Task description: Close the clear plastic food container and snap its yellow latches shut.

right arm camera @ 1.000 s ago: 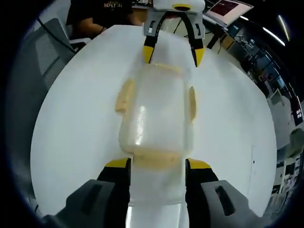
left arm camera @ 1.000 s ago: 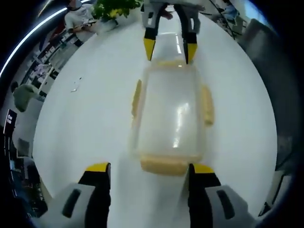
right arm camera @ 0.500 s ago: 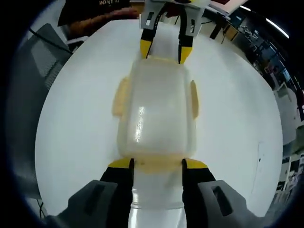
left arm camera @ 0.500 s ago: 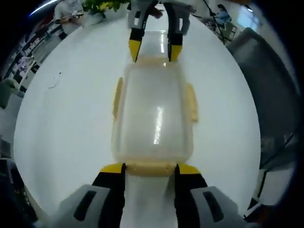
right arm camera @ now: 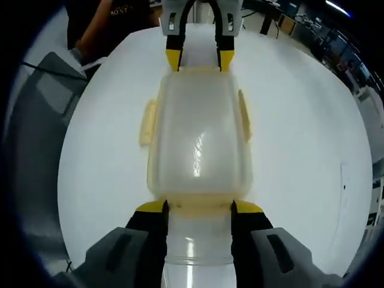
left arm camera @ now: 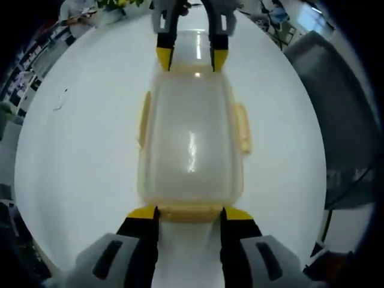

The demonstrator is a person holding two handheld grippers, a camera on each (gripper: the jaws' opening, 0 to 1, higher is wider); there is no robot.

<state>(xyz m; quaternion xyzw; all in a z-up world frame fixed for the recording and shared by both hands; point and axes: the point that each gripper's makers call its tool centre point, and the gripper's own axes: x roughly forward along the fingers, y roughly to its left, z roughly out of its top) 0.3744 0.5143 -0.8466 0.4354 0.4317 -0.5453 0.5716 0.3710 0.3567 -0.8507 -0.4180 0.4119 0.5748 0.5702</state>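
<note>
The left gripper (left arm camera: 185, 211) stood at one short end of the container (left arm camera: 191, 144), and the right gripper (right arm camera: 198, 206) stood at the opposite short end, so the long axis of the container ran straight from one gripper to the other. Each was equally close to its own end. In the left gripper view the right gripper (left arm camera: 192, 59) appeared at the far end, and in the right gripper view the left gripper (right arm camera: 198, 59) appeared at the far end in the same way.

Both grippers were partly open, about as wide as an end latch. The yellow tips of the left gripper sat at the two sides of the near end latch (left arm camera: 187, 211), touching it or almost touching; I could not tell if they pressed it. The right gripper stood in the same manner at its end latch (right arm camera: 199, 207).

The container lay flat on the white table (left arm camera: 78, 150) with its lid on. The side latches (left arm camera: 242, 127) stuck out from the long walls, so they seemed not yet snapped. I judged that the end latches were the next to be pushed down.
</note>
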